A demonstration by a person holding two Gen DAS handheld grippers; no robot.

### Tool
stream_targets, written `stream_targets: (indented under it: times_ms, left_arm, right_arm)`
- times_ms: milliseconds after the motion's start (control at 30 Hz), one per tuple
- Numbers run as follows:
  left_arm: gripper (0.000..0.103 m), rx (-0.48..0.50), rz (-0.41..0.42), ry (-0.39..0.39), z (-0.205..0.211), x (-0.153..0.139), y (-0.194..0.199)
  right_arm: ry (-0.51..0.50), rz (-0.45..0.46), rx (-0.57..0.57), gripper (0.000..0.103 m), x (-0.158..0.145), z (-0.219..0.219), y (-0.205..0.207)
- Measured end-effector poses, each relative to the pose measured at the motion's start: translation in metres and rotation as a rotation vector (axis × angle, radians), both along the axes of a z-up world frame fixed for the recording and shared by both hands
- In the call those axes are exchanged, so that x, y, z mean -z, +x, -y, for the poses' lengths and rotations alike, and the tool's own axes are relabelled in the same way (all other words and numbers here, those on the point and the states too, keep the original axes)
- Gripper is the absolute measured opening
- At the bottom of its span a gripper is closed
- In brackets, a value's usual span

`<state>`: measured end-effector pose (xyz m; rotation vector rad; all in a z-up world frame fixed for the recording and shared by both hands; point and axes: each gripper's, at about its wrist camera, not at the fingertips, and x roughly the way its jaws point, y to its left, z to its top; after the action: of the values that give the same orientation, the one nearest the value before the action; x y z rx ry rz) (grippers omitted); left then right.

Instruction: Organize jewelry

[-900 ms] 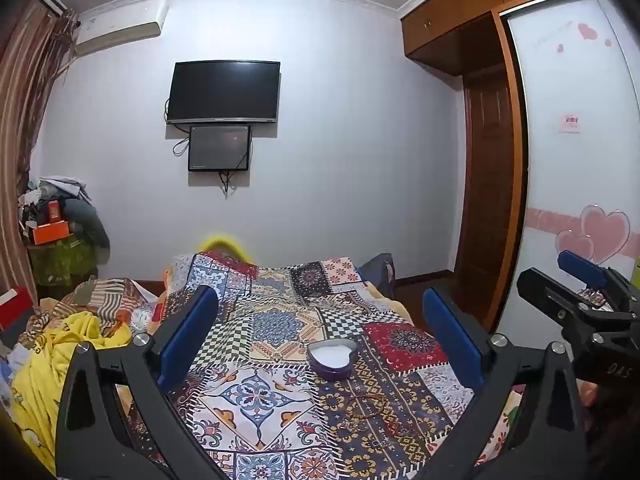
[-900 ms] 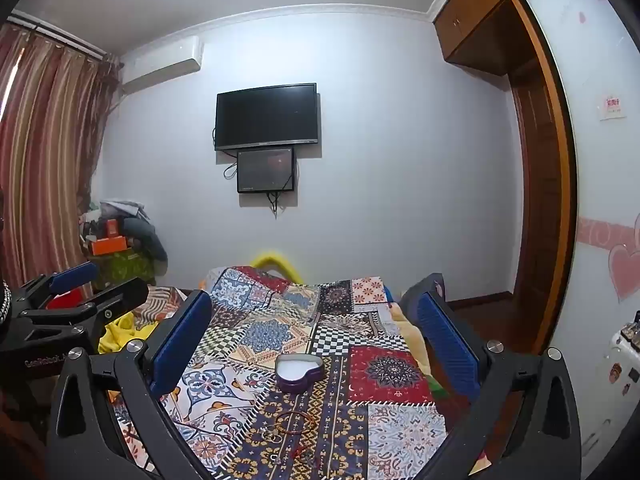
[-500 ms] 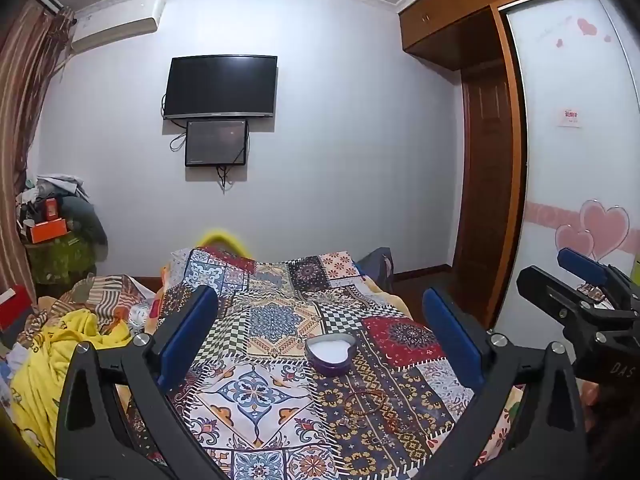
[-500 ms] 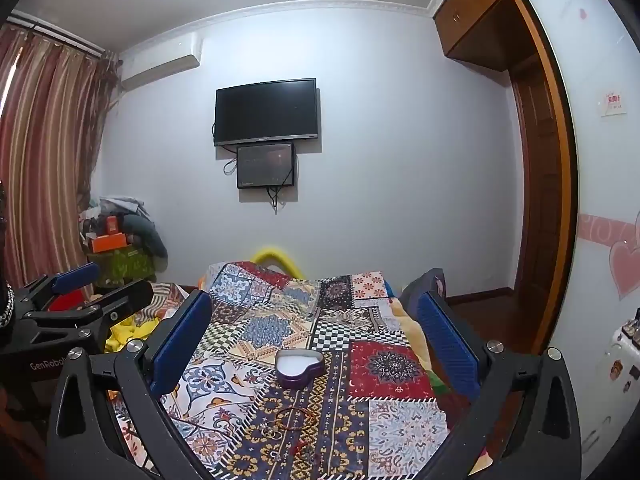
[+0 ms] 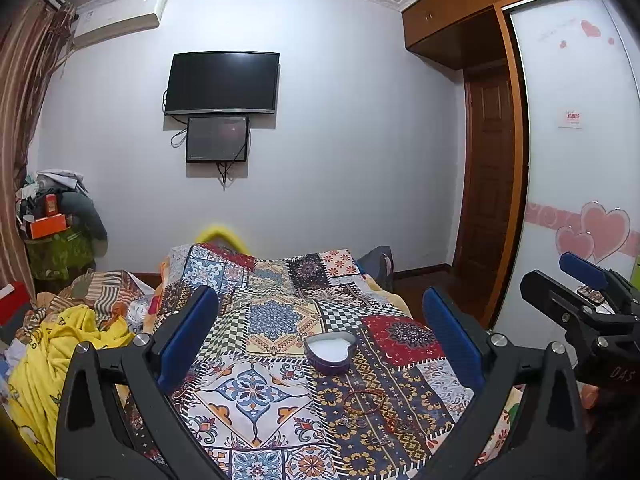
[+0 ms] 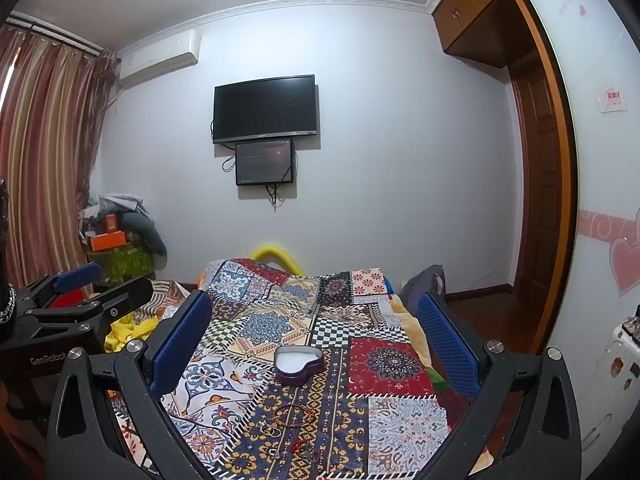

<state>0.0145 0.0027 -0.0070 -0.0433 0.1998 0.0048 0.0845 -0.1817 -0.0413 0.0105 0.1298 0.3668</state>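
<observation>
Both grippers — left gripper [image 5: 320,340], right gripper [image 6: 314,336] — spread wide, empty; heart-shaped tin [image 6: 298,364] mid-frame on patchwork bedspread [image 6: 384,420], bracelets [image 6: 294,416] just below.

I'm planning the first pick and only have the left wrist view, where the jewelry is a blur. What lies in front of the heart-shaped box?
Observer: In the right wrist view, a red bracelet lies on the quilt, nearer the camera than the heart-shaped box and apart from it.
Operator: Anything smaller beside it?
Observer: Small silver rings sit at its left edge, and a red cord piece lies nearer still.
Operator: Is the right gripper free?
Observer: The right gripper is wide open, with nothing between its fingers.
</observation>
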Motion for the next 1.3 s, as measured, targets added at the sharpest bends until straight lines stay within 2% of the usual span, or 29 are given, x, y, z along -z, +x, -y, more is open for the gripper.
stream_targets:
  times_ms: [633,667,1300]
  left_arm:
    - [0.103,-0.003,-0.004,-0.004,0.011,0.005,0.000]
    - [0.103,-0.002,-0.004,-0.009,-0.001,0.004,0.004]
    - [0.103,-0.006,-0.003,-0.004,0.001,0.004,0.006]
  right_arm:
    - [-0.001,-0.004,-0.009,0.102,0.000,-0.003,0.000]
    - [-0.001,-0.005,-0.010,0.102,-0.001,-0.003,0.000]
    - [0.006,-0.005,-0.014,0.102,-0.004,-0.004,-0.001]
